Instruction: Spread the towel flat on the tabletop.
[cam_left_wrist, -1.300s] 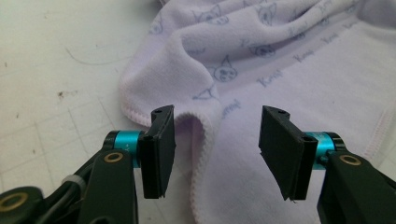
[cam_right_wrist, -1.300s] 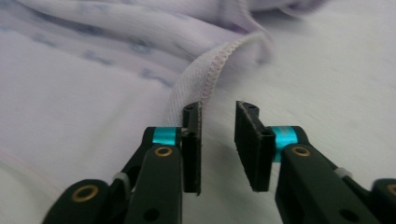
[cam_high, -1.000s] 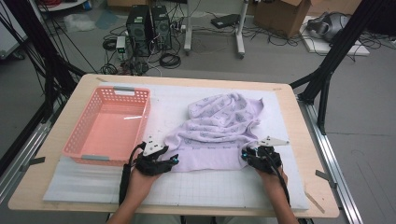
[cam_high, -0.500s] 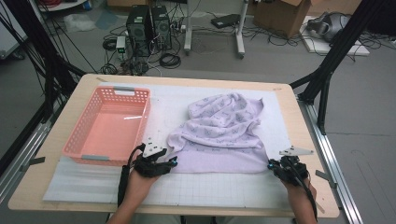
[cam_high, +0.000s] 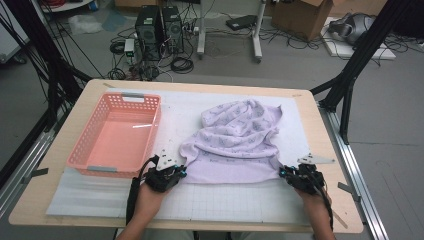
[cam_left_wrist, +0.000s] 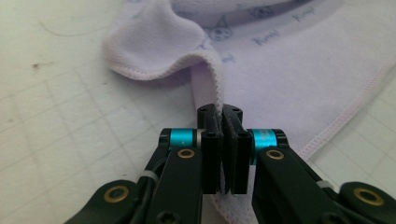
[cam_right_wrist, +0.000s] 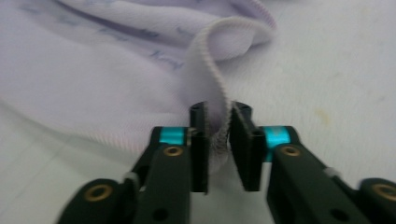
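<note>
High view: nearest to me I count two hands, one gripper in each. My left gripper sits at the near left corner of the one lilac printed cloth; its jaws have just been closing and now pinch the stitched hem, pressed tight together in the left gripper view. My right gripper is at the near right corner, clamped on a bunched fold of the same hem, which loops up between its jaws in the right gripper view. The cloth lies on the white gridded mat at the middle of the desk, its near edge pulled flat between the grippers, its far part rumpled. One pink basket stands to the left. Beyond the desk, on the floor, two black computer towers.
</note>
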